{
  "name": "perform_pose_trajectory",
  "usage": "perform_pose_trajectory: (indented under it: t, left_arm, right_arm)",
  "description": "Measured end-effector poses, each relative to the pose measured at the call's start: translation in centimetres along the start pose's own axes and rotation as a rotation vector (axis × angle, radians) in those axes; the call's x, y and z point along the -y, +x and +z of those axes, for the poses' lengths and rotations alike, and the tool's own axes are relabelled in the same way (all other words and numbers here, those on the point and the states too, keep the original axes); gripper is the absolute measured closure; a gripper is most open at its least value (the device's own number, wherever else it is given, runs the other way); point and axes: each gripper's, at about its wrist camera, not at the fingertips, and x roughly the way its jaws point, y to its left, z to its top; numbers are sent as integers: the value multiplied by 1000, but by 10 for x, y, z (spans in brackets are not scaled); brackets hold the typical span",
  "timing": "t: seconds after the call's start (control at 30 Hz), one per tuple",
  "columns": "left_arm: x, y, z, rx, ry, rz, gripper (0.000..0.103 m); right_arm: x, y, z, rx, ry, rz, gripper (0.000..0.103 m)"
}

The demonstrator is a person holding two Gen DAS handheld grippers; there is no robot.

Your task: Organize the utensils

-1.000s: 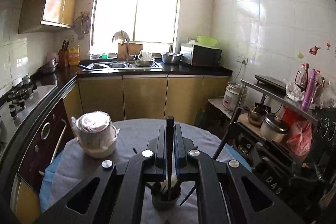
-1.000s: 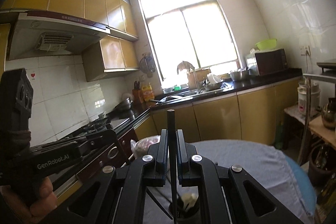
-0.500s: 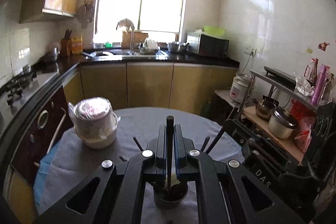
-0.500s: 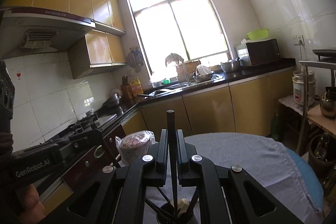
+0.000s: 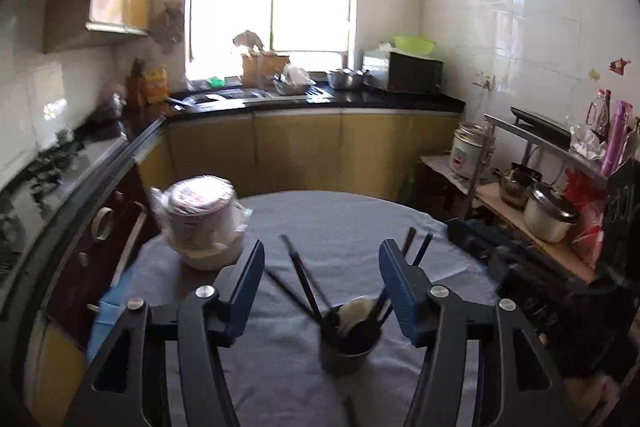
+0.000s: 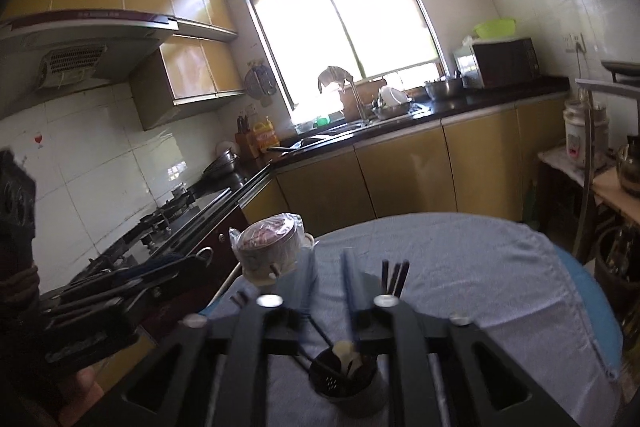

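A dark utensil holder point(image 5: 350, 345) stands on the round grey-clothed table point(image 5: 340, 219). It holds several black chopsticks point(image 5: 302, 275) and a pale spoon point(image 5: 354, 311). My left gripper point(image 5: 320, 287) is open and empty just above the holder, jaws wide apart. In the right wrist view the holder point(image 6: 344, 379) sits below my right gripper point(image 6: 328, 279), which is blurred, with its jaws spread and nothing between them. The chopsticks point(image 6: 394, 277) lean out of the holder.
A plastic-wrapped stack of bowls point(image 5: 202, 223) stands at the table's left, also in the right wrist view point(image 6: 270, 247). A stove counter point(image 5: 60, 167) runs along the left. A shelf with pots point(image 5: 548, 211) stands at the right. The other gripper point(image 5: 520, 263) is close at the right.
Both grippers were shut on a black chopstick each; both have opened and the chopsticks now stand in the holder. Both views have tilted down toward the table.
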Motion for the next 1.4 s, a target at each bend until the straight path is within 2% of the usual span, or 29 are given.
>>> perform_pose_trajectory:
  t: [0.03,0.1,0.17,0.23,0.53,0.7,0.8,1.13,1.4]
  left_arm:
    - [-2,-7,-5,-4,13,28,39]
    - [-6,-14,-15,-22,19,65,23]
    - [-10,-22,-31,-41,14,92,23]
    - [-13,-26,-48,-70,6,139,22]
    - [-2,-32,-108,-168,-35,276,20]
    - [6,-23,-120,-217,-39,348,20]
    - [10,-25,-121,-208,-17,390,20]
    - [14,-46,-116,-167,-29,410,20]
    - [15,-61,-117,-142,-55,410,20]
  right_arm:
    - [1,-5,0,7,2,1,67]
    - [4,-20,-7,11,1,-2,65]
    - [5,-30,-14,-3,0,-5,62]
    - [7,-40,-24,-19,-4,-19,51]
    - [11,-70,-71,-116,-6,-67,46]
    - [8,-81,-90,-165,-26,-105,46]
    - [7,-91,-93,-162,-27,-106,46]
    - [-2,-108,-94,-146,-34,-132,46]
    - [-12,-117,-99,-173,-39,-131,45]
